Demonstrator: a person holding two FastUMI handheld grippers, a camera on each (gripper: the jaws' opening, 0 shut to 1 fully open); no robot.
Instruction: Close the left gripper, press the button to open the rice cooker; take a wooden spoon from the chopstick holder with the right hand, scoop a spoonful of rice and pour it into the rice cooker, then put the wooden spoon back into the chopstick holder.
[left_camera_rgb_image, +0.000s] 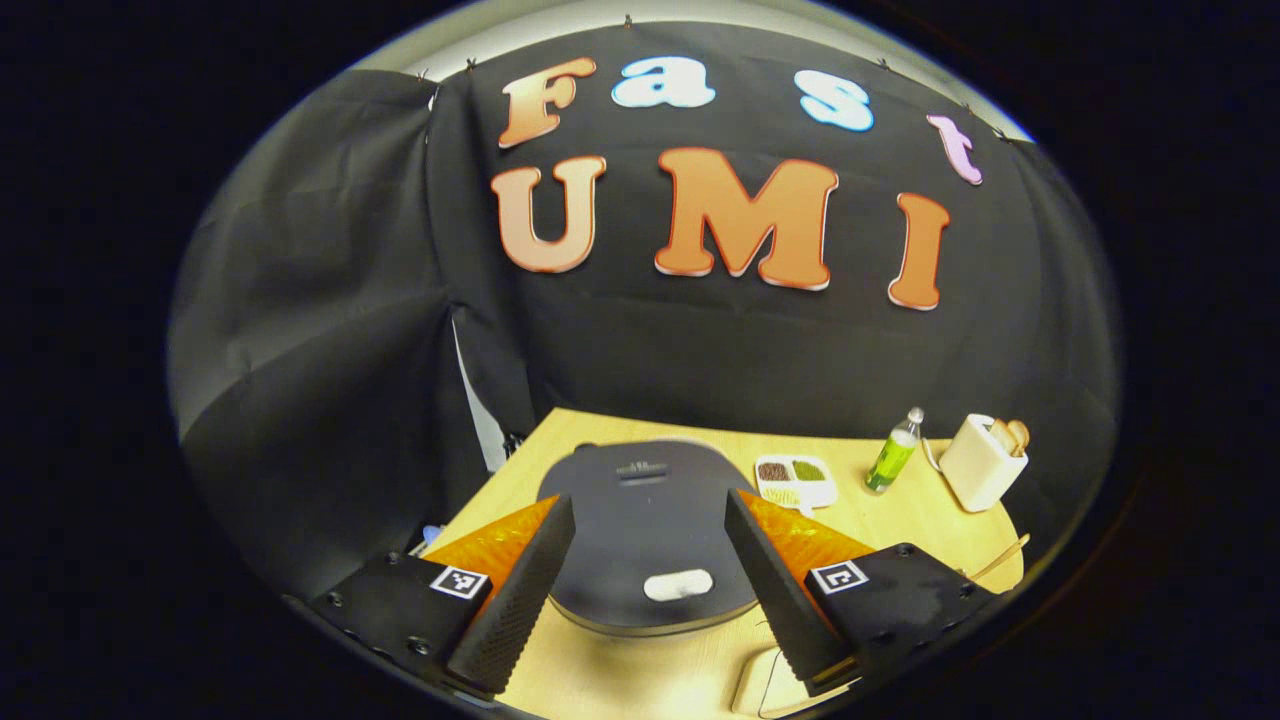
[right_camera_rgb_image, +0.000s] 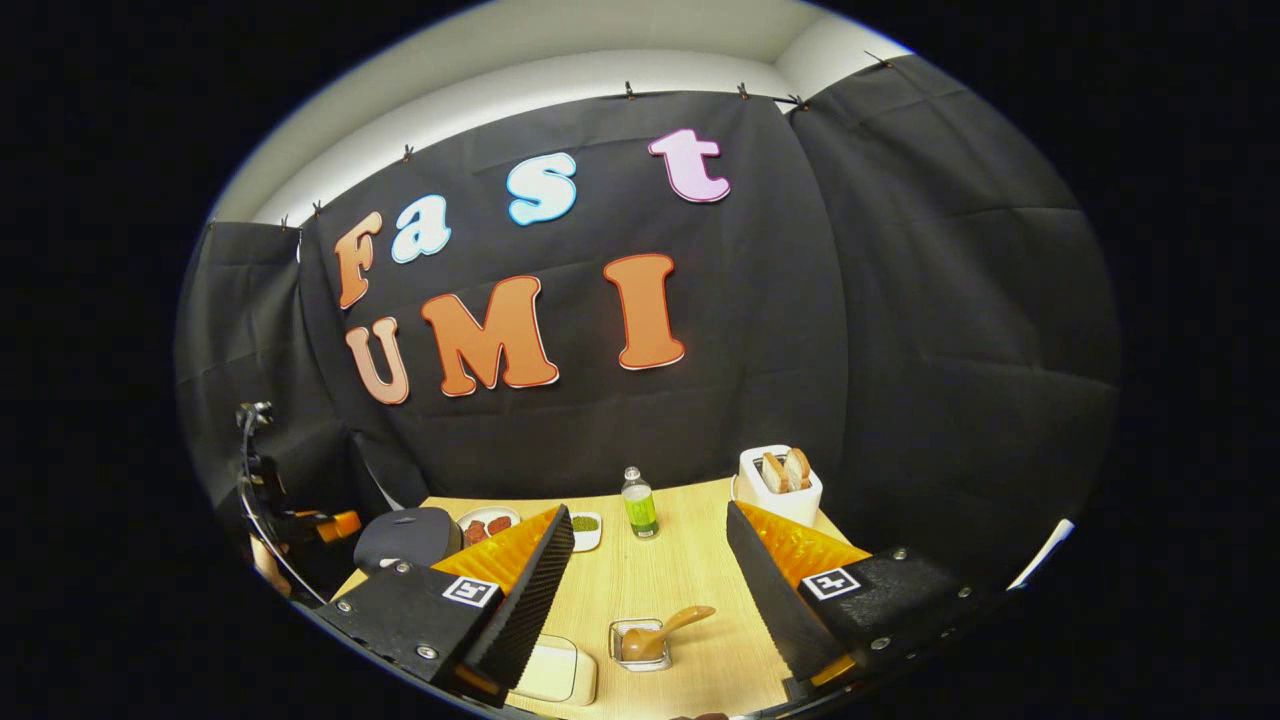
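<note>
The dark grey rice cooker (left_camera_rgb_image: 640, 500) sits closed on the wooden table, its white button (left_camera_rgb_image: 678, 585) on the near edge of the lid. My left gripper (left_camera_rgb_image: 650, 503) hovers over the lid, open, with the button between its fingers and nothing held. In the right gripper view, the wooden spoon (right_camera_rgb_image: 665, 630) lies tilted in a small square holder (right_camera_rgb_image: 640, 648) on the near part of the table. My right gripper (right_camera_rgb_image: 648, 513) stands open above and behind it, holding nothing. The rice cooker (right_camera_rgb_image: 405, 537) shows at the far left there.
A divided dish of grains (left_camera_rgb_image: 795, 480), a green bottle (left_camera_rgb_image: 893, 455) and a white toaster (left_camera_rgb_image: 985, 460) with bread stand along the back. A white box (right_camera_rgb_image: 555, 670) lies left of the spoon holder. The table (right_camera_rgb_image: 690, 580) ends close behind the toaster (right_camera_rgb_image: 780, 482).
</note>
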